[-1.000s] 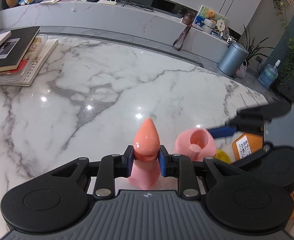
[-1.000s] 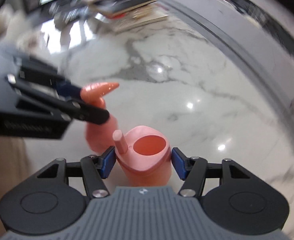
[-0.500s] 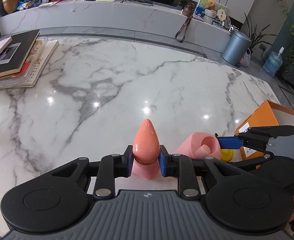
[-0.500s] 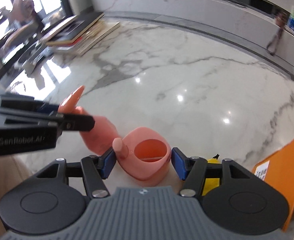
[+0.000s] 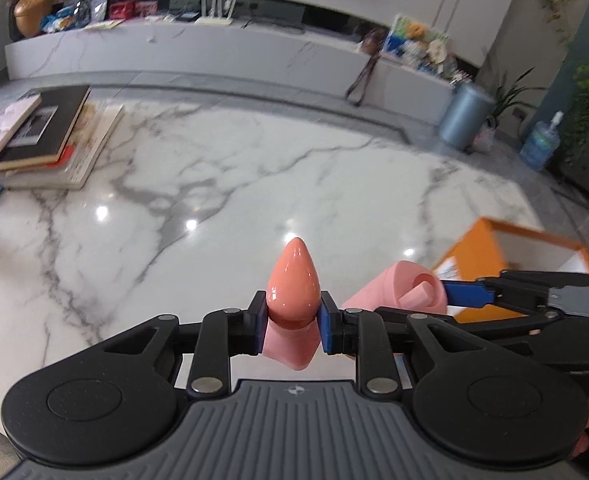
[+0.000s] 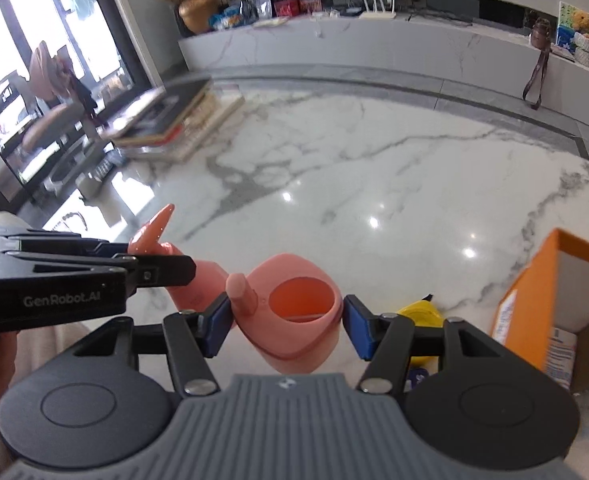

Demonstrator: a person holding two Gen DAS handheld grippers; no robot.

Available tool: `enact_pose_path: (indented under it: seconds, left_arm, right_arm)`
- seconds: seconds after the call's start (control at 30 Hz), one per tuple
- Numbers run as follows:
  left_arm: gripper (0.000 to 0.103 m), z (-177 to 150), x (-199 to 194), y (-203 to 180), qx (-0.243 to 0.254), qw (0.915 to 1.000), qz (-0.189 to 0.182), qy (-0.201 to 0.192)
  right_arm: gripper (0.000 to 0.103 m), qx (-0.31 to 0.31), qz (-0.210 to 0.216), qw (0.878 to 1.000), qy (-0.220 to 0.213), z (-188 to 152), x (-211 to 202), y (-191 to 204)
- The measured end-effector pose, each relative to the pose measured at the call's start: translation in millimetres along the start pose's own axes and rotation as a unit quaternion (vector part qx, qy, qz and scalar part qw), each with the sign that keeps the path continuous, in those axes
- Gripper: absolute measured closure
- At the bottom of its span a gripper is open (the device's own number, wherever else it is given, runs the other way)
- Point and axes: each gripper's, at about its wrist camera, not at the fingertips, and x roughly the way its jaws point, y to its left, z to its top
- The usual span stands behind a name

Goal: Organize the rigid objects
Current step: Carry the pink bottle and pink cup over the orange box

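Observation:
My left gripper (image 5: 293,322) is shut on a glossy salmon cone-topped piece (image 5: 293,284) with a paler pink body below, held above the marble table (image 5: 254,184). In the right wrist view it (image 6: 154,236) shows at the left, pinched in the left gripper (image 6: 150,268). My right gripper (image 6: 286,322) is shut on a pink open-topped cup with a short peg (image 6: 294,312), held just right of the cone piece. The cup (image 5: 406,292) and right gripper (image 5: 454,296) also show in the left wrist view.
An orange open box (image 6: 550,292) with small cartons stands at the right; it also shows in the left wrist view (image 5: 514,252). A yellow object (image 6: 418,316) lies beside it. A stack of books (image 5: 42,136) sits at the far left. A long marble bench (image 5: 214,52) runs behind.
Both grippers have risen and tilted with their pink pieces still held. The right gripper's view has swung from the table toward the room, and the orange box has come into sight.

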Motion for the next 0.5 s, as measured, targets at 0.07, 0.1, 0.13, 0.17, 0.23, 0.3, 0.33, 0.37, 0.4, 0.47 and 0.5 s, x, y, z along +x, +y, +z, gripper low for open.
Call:
enact_pose_path:
  seconds: [0.07,0.1,0.13,0.17,0.23,0.3,0.33,0.37,0.4,0.47,0.5]
  left_arm:
    - [0.075,4.8,-12.5,-12.2,0.003,0.9999,-0.014,-0.008]
    - [0.075,7.6,-19.9,-20.1,0.006,0.9996,-0.024,-0.013]
    - [0.075,10.5,-27.1,-29.1,0.012,0.9992,-0.034,-0.019]
    - [0.075,13.2,-33.0,-39.1,0.02,0.9985,-0.044,-0.026]
    - [0.075,18.2,-41.7,-59.6,0.038,0.9967,-0.062,-0.037]
    - [0.075,23.4,-47.8,-85.0,0.059,0.9936,-0.085,-0.044]
    - [0.075,24.4,-47.7,-95.3,0.067,0.9922,-0.096,-0.044]
    - [0.075,25.4,-47.1,-107.2,0.075,0.9904,-0.109,-0.043]
    - [0.075,26.3,-44.6,-122.0,0.083,0.9883,-0.122,-0.039]
    - [0.075,24.7,-35.5,-146.1,0.098,0.9853,-0.137,-0.029]
    - [0.075,23.4,-28.5,-160.3,0.108,0.984,-0.14,-0.02]
  right_arm:
    - [0.043,0.01,0.001,1.0,-0.015,-0.6,-20.5,-5.3]
    - [0.043,0.016,0.0,1.0,-0.026,-1.0,-33.3,-8.9]
    - [0.043,0.023,-0.001,0.999,-0.036,-1.6,-44.7,-12.8]
    - [0.042,0.031,-0.001,0.998,-0.047,-2.4,-57.3,-17.5]
    - [0.043,0.046,-0.003,0.996,-0.072,-4.7,-85.4,-29.2]
    - [0.042,0.061,-0.016,0.994,-0.094,-8.5,-110.8,-42.9]
    - [0.042,0.071,-0.024,0.992,-0.104,-11.4,-124.2,-52.3]
    - [0.042,0.083,-0.032,0.99,-0.11,-14.9,-136.1,-62.6]
    - [0.042,0.094,-0.04,0.988,-0.113,-18.4,-144.8,-71.5]
    - [0.042,0.115,-0.061,0.985,-0.117,-28.8,-161.1,-93.1]
    - [0.042,0.125,-0.072,0.983,-0.117,-35.0,-166.6,-103.9]
